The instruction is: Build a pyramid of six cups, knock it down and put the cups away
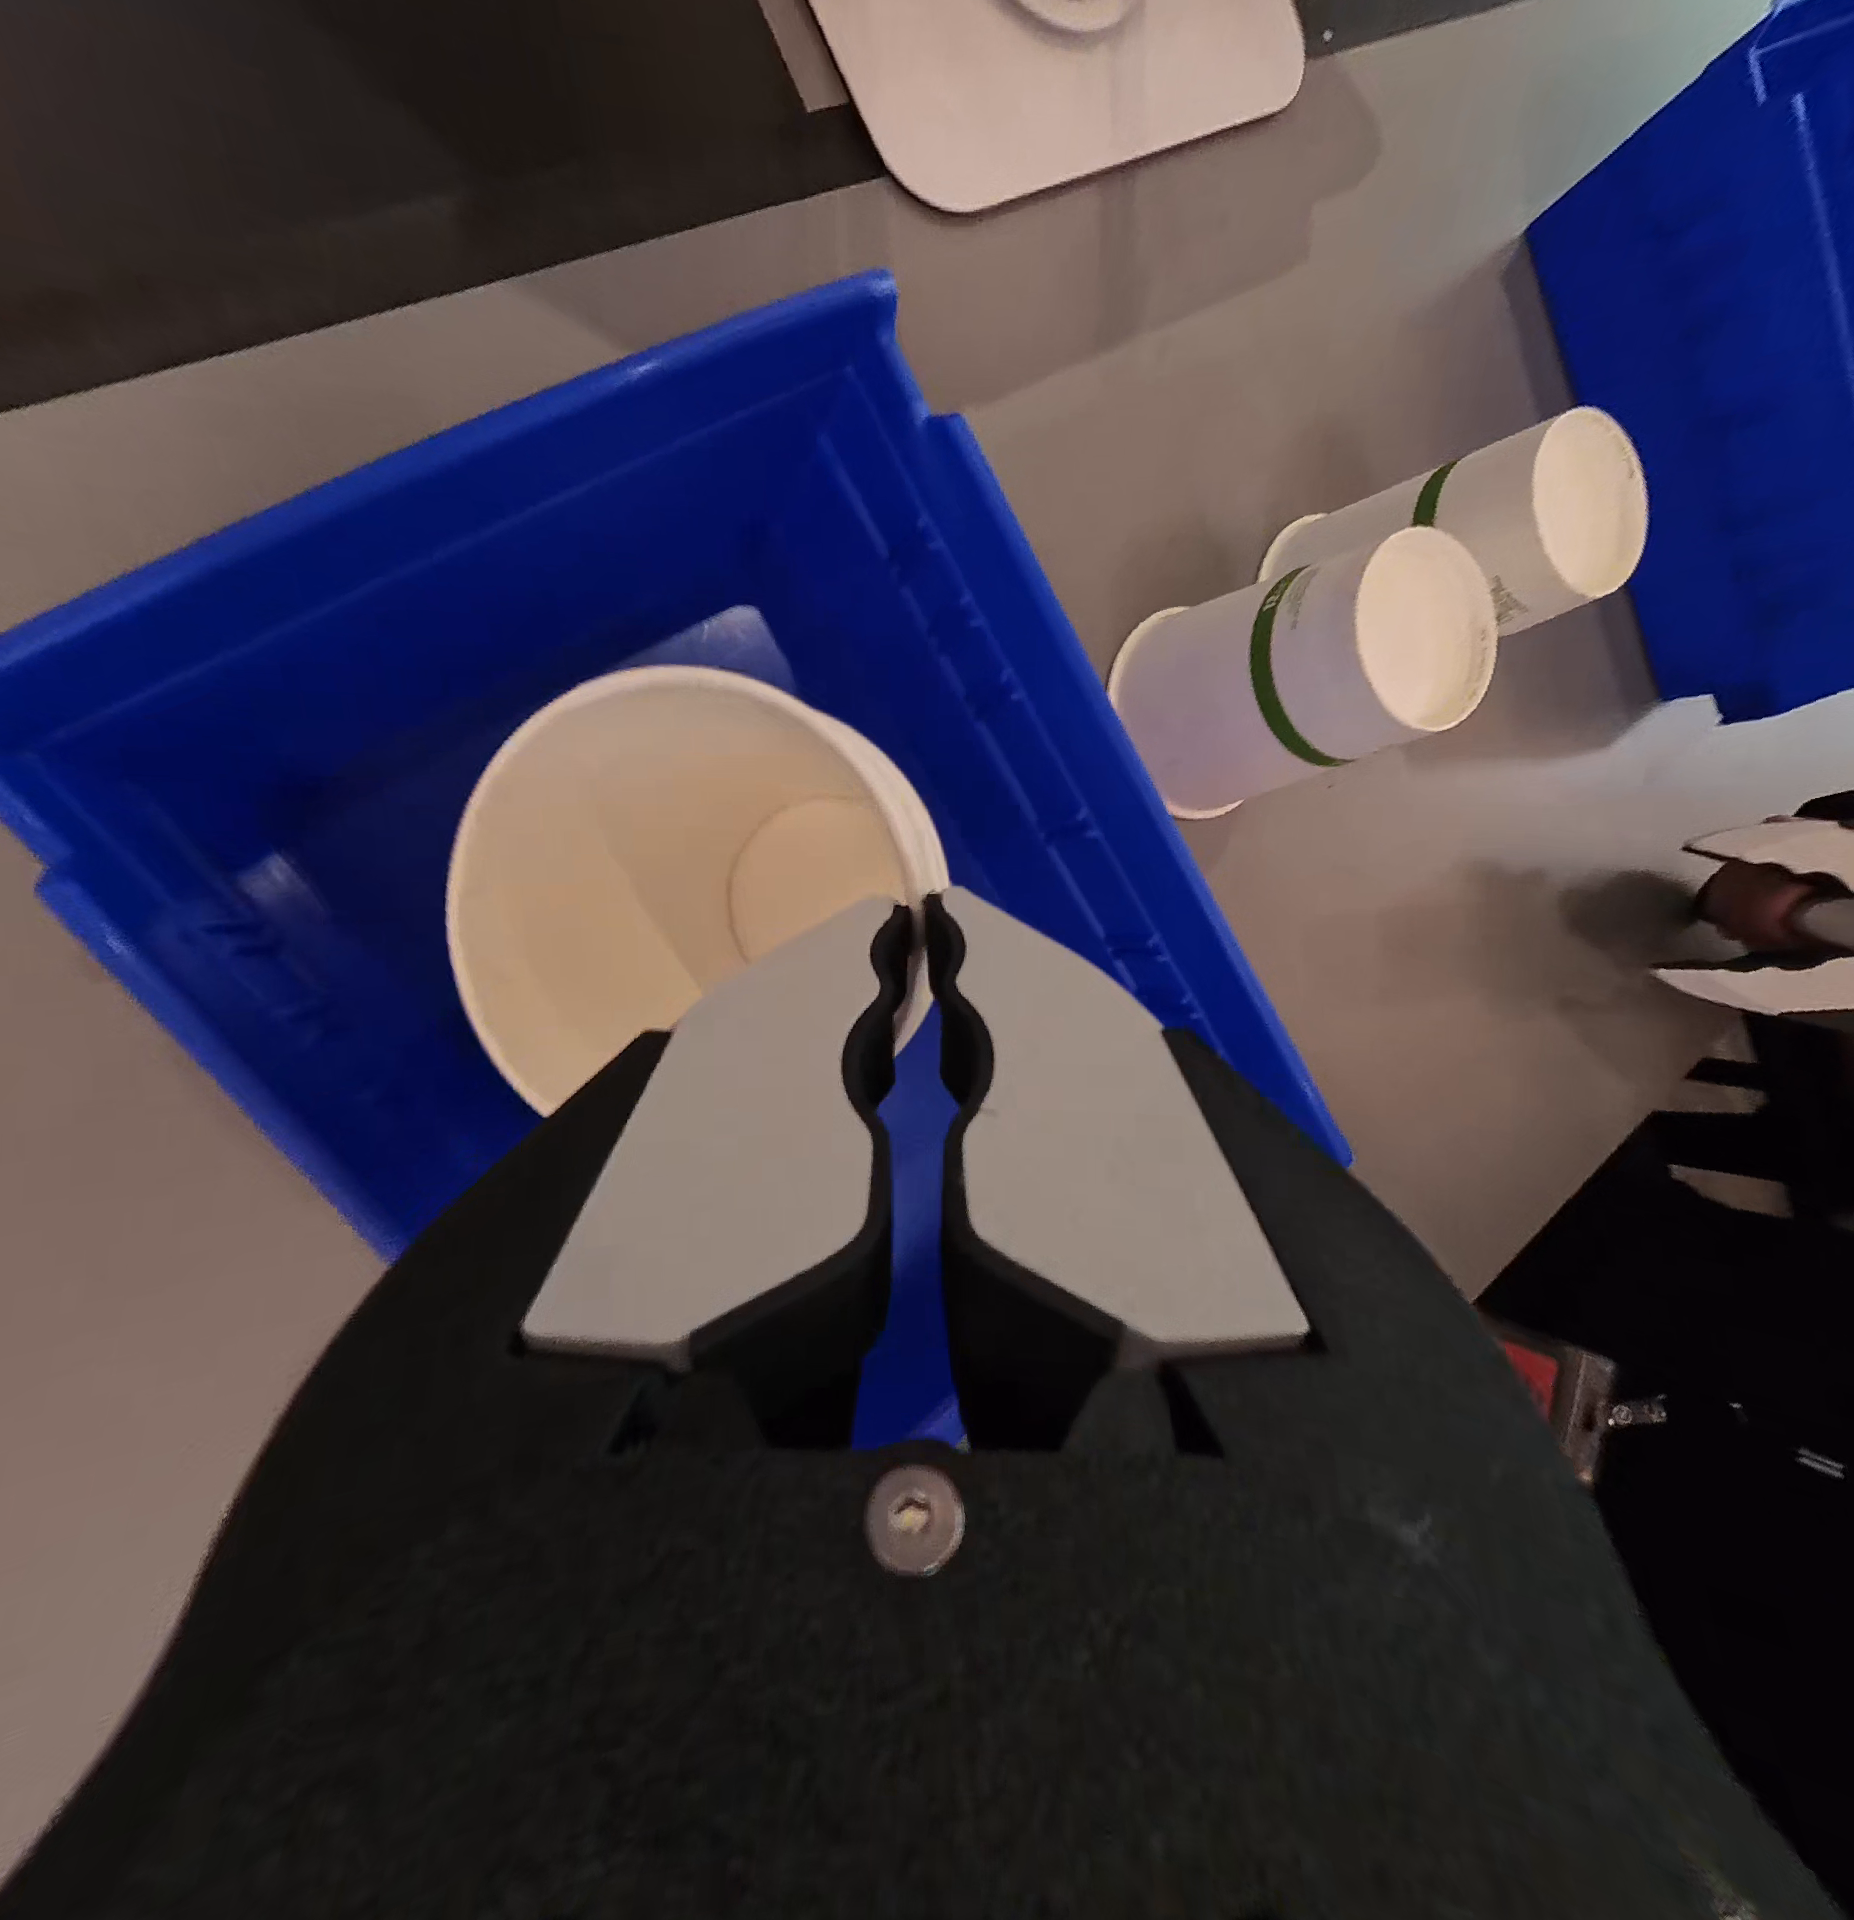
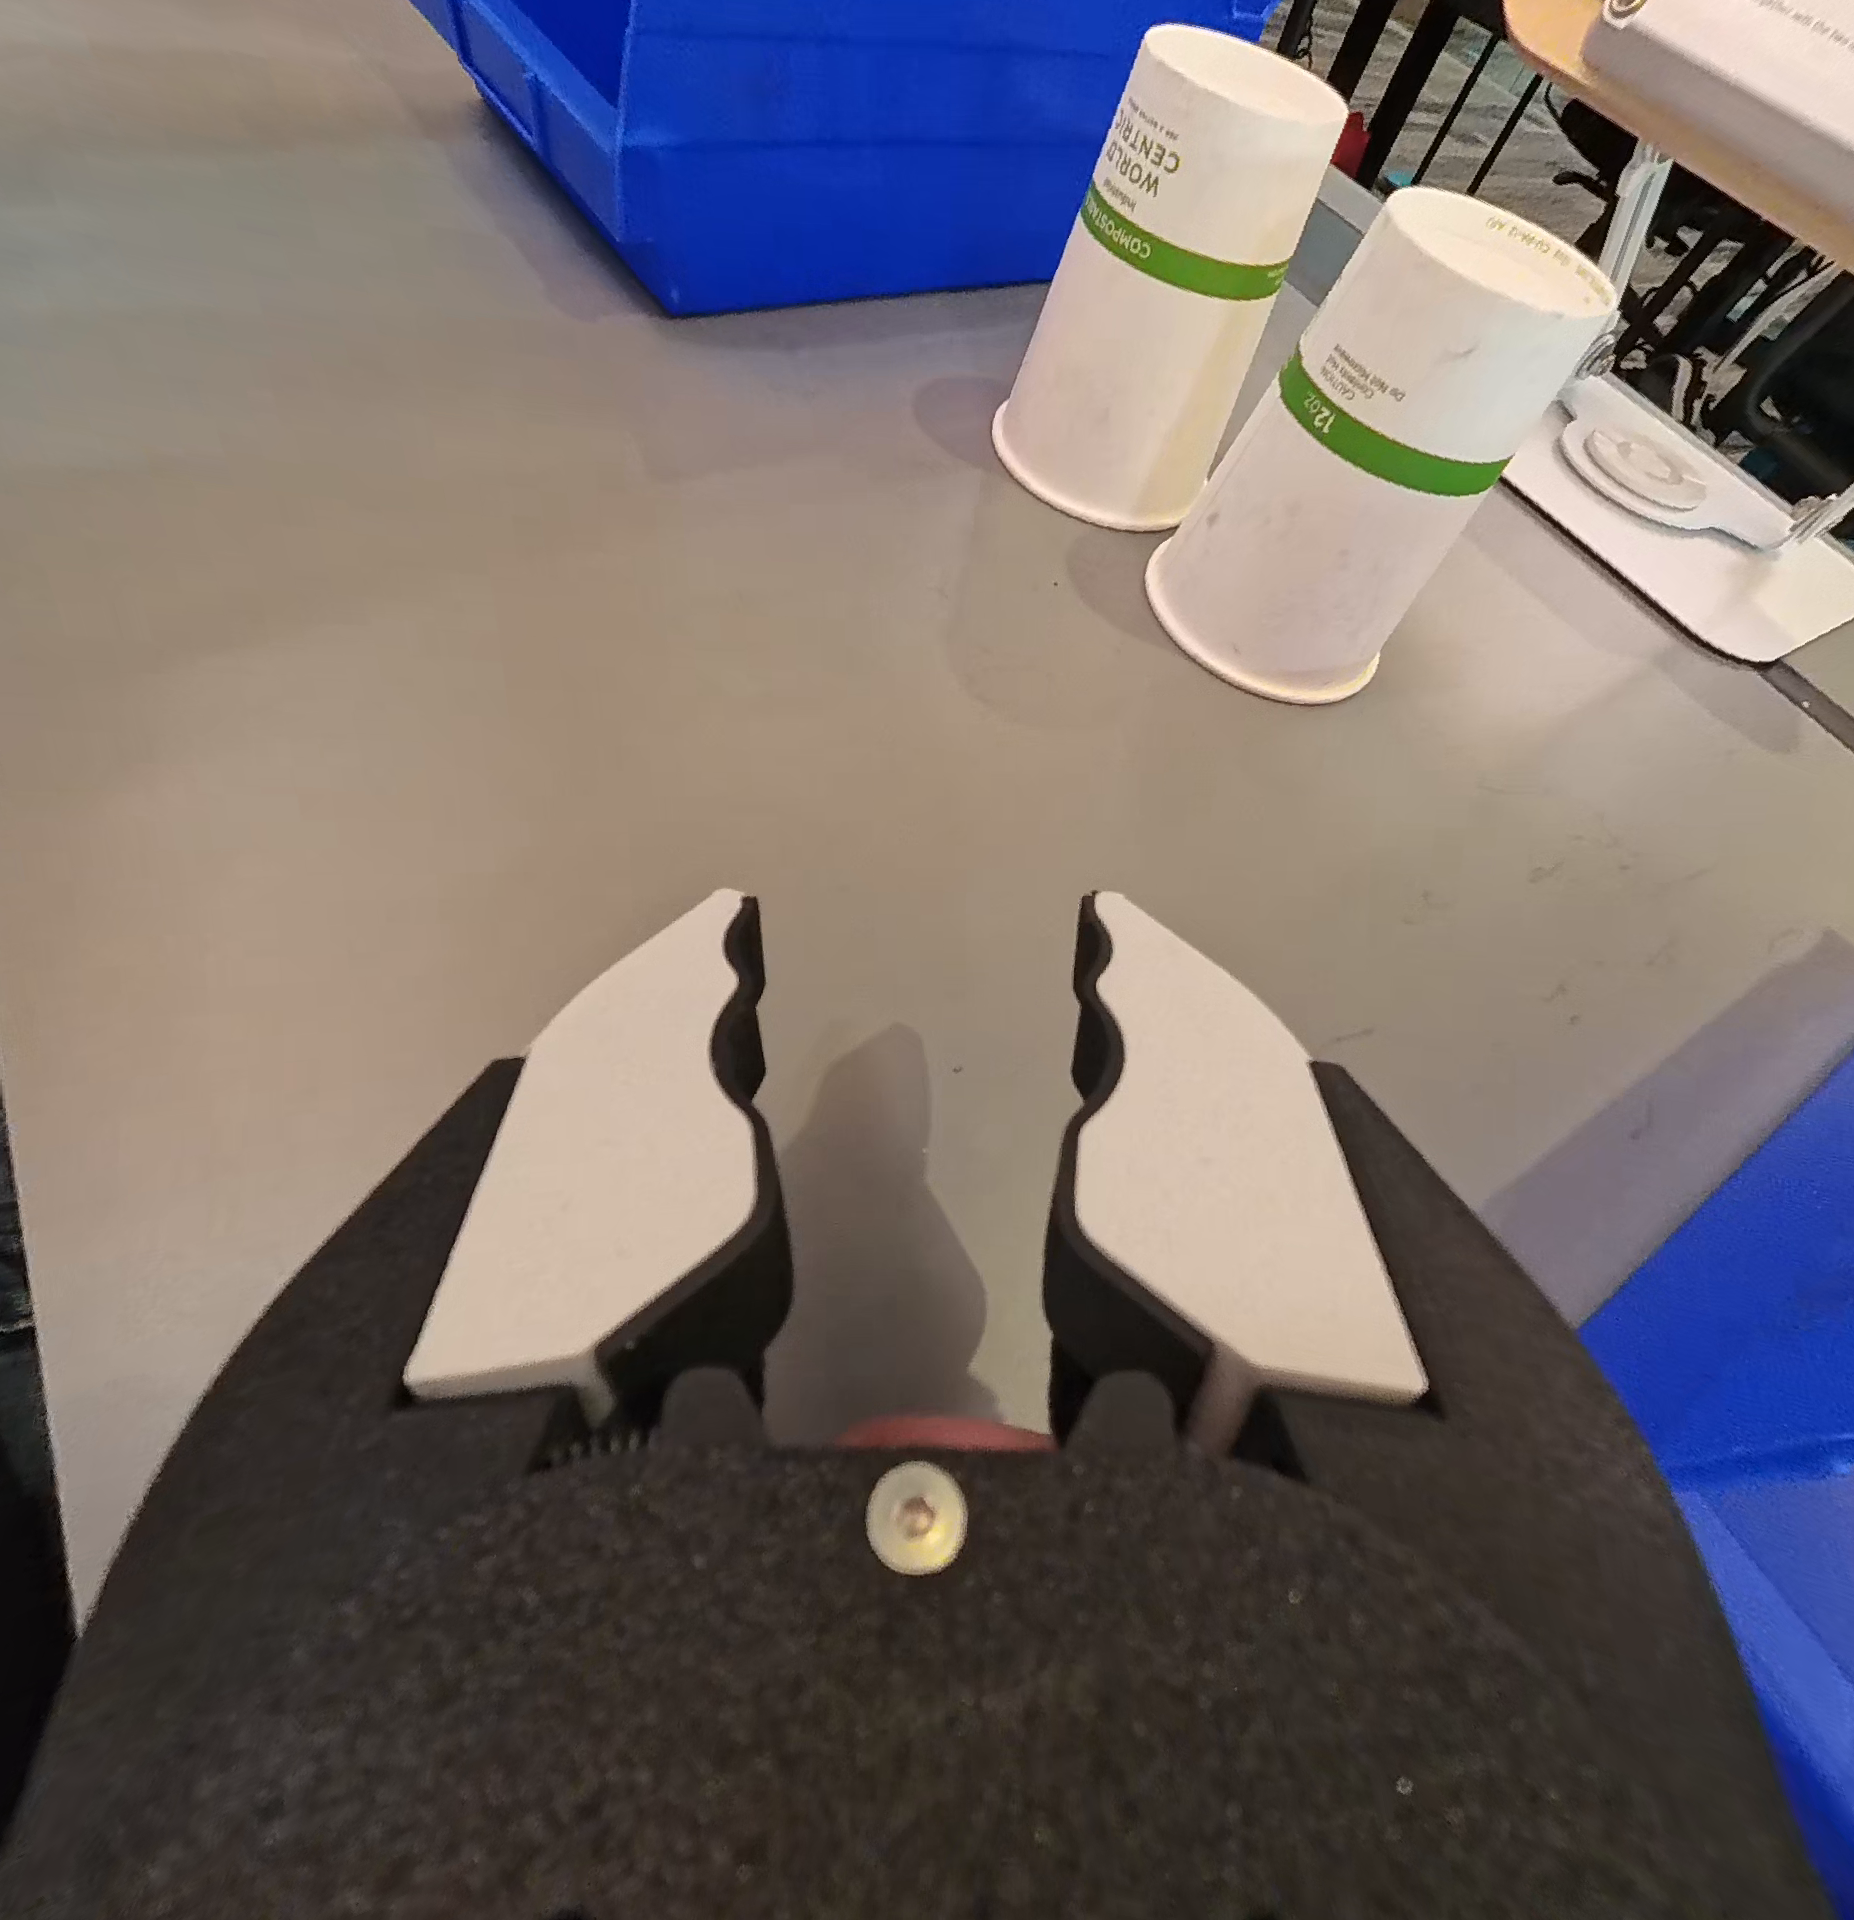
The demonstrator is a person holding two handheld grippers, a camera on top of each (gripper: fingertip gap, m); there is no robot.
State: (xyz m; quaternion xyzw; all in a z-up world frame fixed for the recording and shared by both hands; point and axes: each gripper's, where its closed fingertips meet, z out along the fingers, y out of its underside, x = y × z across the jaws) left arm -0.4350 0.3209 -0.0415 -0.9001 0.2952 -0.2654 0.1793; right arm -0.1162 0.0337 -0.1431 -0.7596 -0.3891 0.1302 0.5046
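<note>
Grey tabletop (image 2: 383,623) is carrying a blue bin (image 1: 383,644). Over that bin, the left gripper (image 1: 921,920) is pinching the rim of a nested stack of white paper cups (image 1: 611,862). Two upside-down cups (image 2: 1162,291) (image 2: 1349,457) are standing beside the bin. Near them, the right gripper (image 2: 918,914) is hovering spread wide, holding nothing.

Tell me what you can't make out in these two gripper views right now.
- Left wrist view: how many cups are nested in the held stack; only bunched rims show beside the left gripper.
- Left wrist view: the blue bin floor, mostly covered by the stack.
- Left wrist view: the far gripper at the right edge, blurred and cut off.
- Right wrist view: the near blue bin, cut off by the edge and the right gripper.
</note>
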